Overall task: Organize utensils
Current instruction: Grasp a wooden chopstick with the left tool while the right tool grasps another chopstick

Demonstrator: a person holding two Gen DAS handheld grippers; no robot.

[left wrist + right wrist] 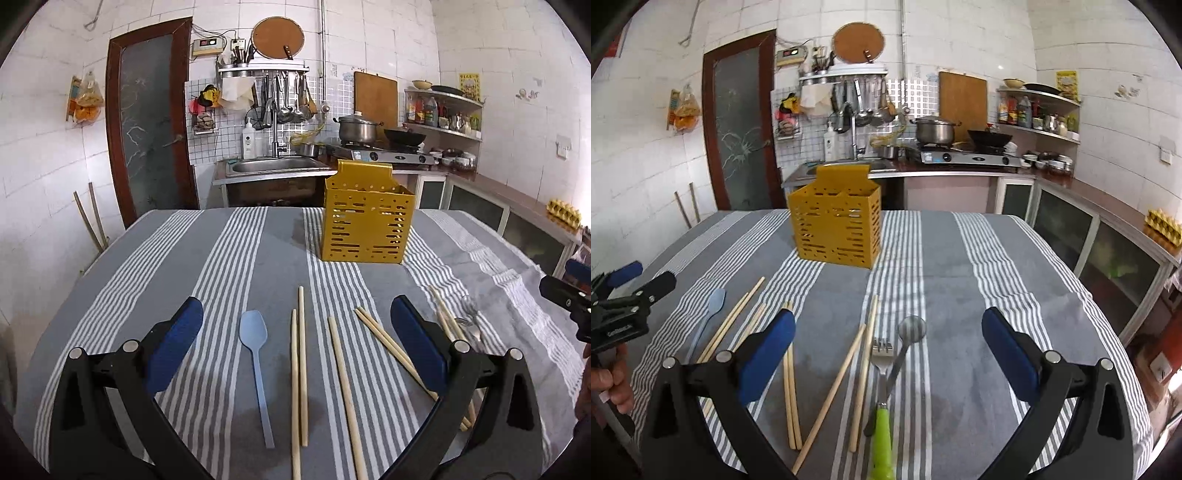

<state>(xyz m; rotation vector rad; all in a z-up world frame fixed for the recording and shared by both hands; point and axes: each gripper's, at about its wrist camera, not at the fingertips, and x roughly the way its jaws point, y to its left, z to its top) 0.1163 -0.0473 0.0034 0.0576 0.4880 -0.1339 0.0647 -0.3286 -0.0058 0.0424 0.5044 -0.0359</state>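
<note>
**Left wrist view: both tools wide open over the scattered cutlery**

Left wrist view looks down the left tool (295, 317), held low and level over the bench (229, 258), its blue pads (177, 347) spread far apart with nothing between them. Under its gap lie a pale blue spoon (255, 354) and several wooden chopsticks (302, 369), all flat on the striped cloth and pointing roughly toward the far edge. A yellow slotted holder (364, 225) stands upright farther back, well apart from the cutlery. At the right edge, the black tip of the right tool (565, 299) pokes in.

From the right wrist view, the right tool (888, 325) also hovers low, released and gripping nothing. Between its fingers (1008, 354) lie a fork with a green handle (881, 406) and a metal spoon (908, 339), the spoon's handle crossing the fork's. More chopsticks lie just left of them. At the left edge a hand (609, 384) grips the left tool's handle, that tool pointing toward the blue spoon.
</note>
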